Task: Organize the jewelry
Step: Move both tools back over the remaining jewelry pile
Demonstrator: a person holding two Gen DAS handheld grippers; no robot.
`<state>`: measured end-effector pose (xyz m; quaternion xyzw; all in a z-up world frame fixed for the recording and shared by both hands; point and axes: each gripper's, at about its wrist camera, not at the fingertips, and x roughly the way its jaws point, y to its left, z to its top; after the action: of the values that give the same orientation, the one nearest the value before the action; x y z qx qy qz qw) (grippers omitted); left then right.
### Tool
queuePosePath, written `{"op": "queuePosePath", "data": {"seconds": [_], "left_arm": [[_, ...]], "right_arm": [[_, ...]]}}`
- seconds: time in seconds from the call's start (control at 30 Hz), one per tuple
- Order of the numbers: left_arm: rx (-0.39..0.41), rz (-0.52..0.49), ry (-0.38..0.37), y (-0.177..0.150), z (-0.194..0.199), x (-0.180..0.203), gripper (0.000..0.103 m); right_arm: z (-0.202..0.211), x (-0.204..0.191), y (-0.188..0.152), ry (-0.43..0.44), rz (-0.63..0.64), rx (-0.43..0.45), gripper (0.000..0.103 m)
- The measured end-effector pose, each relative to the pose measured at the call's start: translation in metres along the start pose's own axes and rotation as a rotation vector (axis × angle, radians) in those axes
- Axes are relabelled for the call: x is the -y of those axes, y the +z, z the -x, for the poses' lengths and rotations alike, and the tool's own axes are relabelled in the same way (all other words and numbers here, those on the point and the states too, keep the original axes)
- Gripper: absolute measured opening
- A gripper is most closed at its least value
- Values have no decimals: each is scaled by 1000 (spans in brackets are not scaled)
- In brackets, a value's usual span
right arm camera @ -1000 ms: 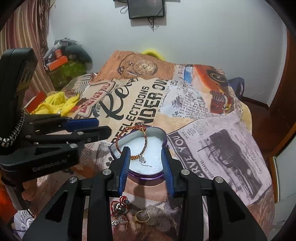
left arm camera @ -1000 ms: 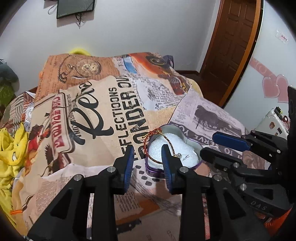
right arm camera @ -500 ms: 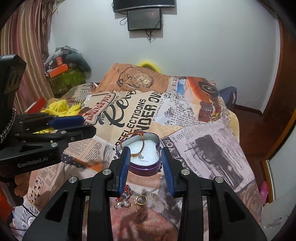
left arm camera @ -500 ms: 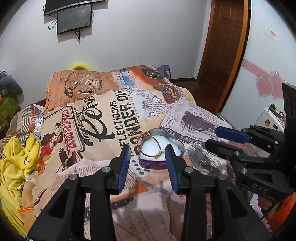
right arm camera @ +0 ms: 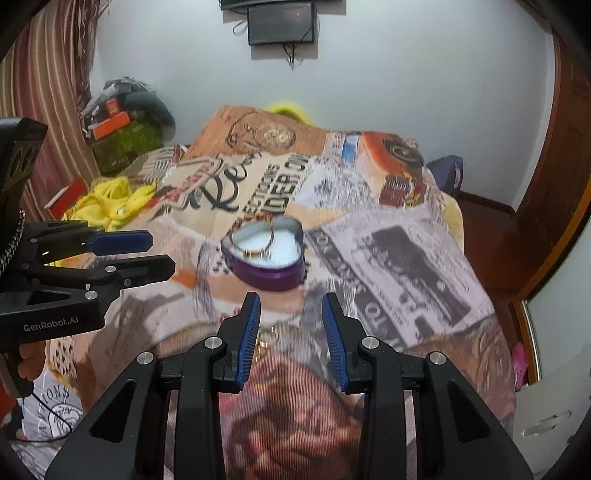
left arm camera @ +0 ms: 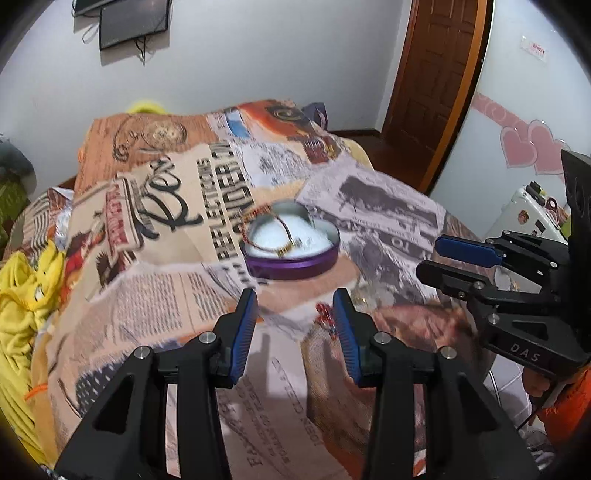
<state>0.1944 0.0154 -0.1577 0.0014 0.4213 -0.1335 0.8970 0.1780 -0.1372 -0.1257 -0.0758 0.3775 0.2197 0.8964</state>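
Purple heart tin [left arm camera: 291,263], white lining; newsprint-collage bedspread [left arm camera: 177,295].

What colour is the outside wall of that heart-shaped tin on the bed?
Purple, with a silvery rim; the heart-shaped tin shows its wall best in the left wrist view.

Motion-blurred throughout; print on bedspread [left arm camera: 207,206] unreadable at far end. Bracelet [left arm camera: 264,230] over heart-shaped tin [left arm camera: 291,264] smeared, clasp detail lost. Red jewelry [left arm camera: 325,314] partly hidden behind left gripper [left arm camera: 295,314] finger. Gold ring [right arm camera: 267,334] half covered by right gripper [right arm camera: 291,314] finger, shape uncertain. Wall screen [right arm camera: 282,22] cut off at top edge.
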Motion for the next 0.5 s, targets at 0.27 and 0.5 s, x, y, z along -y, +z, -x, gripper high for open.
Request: {"op": "queuePosePath", "data": {"seconds": [0.27, 0.5], "left_arm": [[-66, -5, -7, -24, -19, 8, 42], [-94, 10, -1, -40, -26, 4, 42]], "right_arm": [[-14, 0, -25, 39, -19, -79, 31], [-36, -9, -41, 97, -11, -150, 31]]}}
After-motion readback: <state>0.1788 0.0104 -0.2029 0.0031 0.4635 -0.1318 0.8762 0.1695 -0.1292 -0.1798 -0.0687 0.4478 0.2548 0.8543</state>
